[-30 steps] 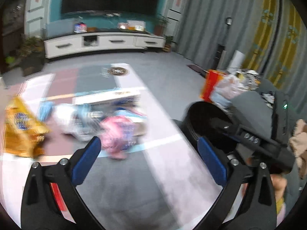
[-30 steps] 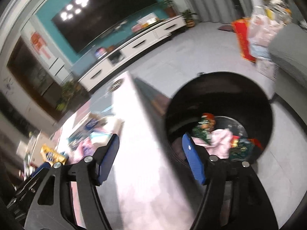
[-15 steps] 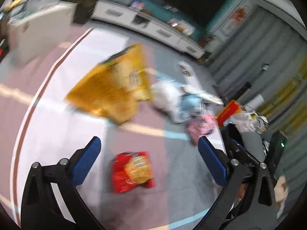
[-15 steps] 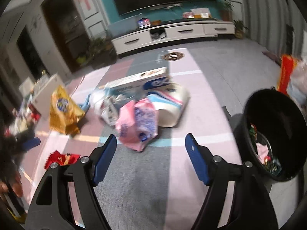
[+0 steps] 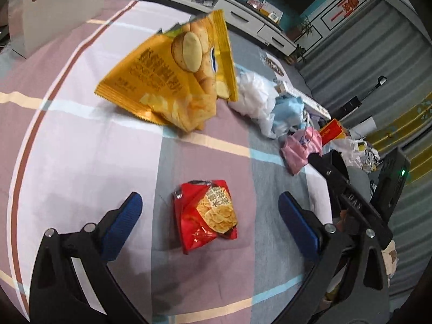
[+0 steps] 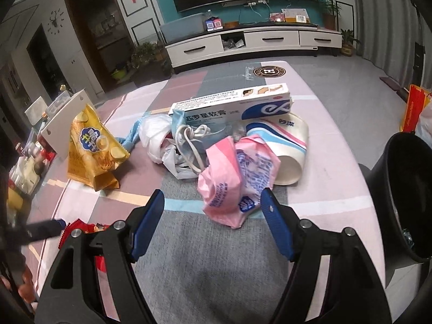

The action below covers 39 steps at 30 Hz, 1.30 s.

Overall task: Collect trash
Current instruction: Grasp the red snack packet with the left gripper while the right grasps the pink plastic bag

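Crumpled red snack packet (image 5: 206,214), flat on tablecloth (image 5: 81,162)

Red snack packet (image 5: 206,216) lies flat, crumpled, between the left jaws; pink wrapper (image 6: 237,181) sits bunched just ahead of the right ones.

The black bin (image 6: 407,199) is cut off by the right edge, so most of its inside is hidden. The red snack bag (image 6: 81,228) is mostly hidden behind the right hand-held gripper (image 6: 212,225). The white box's (image 6: 232,104) small print is too tiny to read.
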Tool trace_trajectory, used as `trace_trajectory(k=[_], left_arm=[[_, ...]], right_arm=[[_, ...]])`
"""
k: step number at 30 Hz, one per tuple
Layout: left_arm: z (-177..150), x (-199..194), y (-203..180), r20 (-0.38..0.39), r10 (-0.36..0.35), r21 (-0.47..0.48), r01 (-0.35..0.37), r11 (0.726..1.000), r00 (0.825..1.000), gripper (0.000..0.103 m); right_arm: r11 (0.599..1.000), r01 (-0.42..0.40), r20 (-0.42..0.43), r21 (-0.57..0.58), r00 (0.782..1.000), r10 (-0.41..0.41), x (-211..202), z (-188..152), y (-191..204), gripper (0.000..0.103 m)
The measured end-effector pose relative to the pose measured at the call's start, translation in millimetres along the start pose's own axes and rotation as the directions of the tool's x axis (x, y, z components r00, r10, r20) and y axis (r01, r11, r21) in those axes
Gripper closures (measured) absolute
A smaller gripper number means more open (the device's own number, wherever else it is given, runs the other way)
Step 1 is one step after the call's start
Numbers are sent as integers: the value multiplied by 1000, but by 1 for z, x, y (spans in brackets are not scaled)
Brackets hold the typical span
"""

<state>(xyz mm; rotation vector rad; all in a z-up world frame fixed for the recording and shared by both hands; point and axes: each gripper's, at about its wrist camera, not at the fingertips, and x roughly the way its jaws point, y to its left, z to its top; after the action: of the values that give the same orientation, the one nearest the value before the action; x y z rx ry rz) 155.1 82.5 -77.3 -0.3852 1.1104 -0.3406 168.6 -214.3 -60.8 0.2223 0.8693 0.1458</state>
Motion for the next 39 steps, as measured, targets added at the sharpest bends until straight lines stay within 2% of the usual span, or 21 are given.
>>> trace_trajectory(k=[2, 5, 7, 10, 15, 18, 20, 22, 29, 39], left_arm=[[-1, 6, 0, -20, 2, -2, -2, 1000, 1000, 4], [-5, 14, 2, -53, 0, -12, 0, 1000, 999, 15], [-7, 18, 4, -71, -7, -24, 5, 1000, 997, 23], [-8, 23, 5, -83, -11, -32, 8, 999, 996, 24], [-10, 25, 1, -94, -36, -33, 33, 999, 995, 39], [-10, 26, 1, -109, -47, -36, 43, 998, 993, 57], [-12, 29, -2, -124, -56, -31, 53, 998, 991, 76], [-12, 31, -6, -129, -72, -24, 69, 997, 989, 84], [-11, 21, -26, -86, -115, 45, 119, 992, 990, 85], [-5, 20, -47, -57, -171, 86, 176, 981, 984, 85]], right_arm=[[1000, 1, 2, 4, 1000, -1, 2, 1, 0, 30], [1000, 0, -2, 10, 1000, 0, 6, 2, -2, 33], [1000, -1, -5, 16, 1000, 1, 8, 2, -3, 38], [999, -14, -7, 42, 1000, 14, 10, 3, -9, 45], [996, -39, -33, 82, 999, 42, 13, 3, -16, 62], [996, -54, -40, 77, 998, 57, 11, 2, -15, 77], [996, -53, -45, 65, 997, 56, 9, 1, -12, 78], [998, -42, -52, 52, 998, 45, 7, -1, -11, 80], [996, -40, -70, 75, 997, 46, -5, -6, -20, 82], [994, -41, -10, 97, 999, 42, -44, -10, -40, 82]])
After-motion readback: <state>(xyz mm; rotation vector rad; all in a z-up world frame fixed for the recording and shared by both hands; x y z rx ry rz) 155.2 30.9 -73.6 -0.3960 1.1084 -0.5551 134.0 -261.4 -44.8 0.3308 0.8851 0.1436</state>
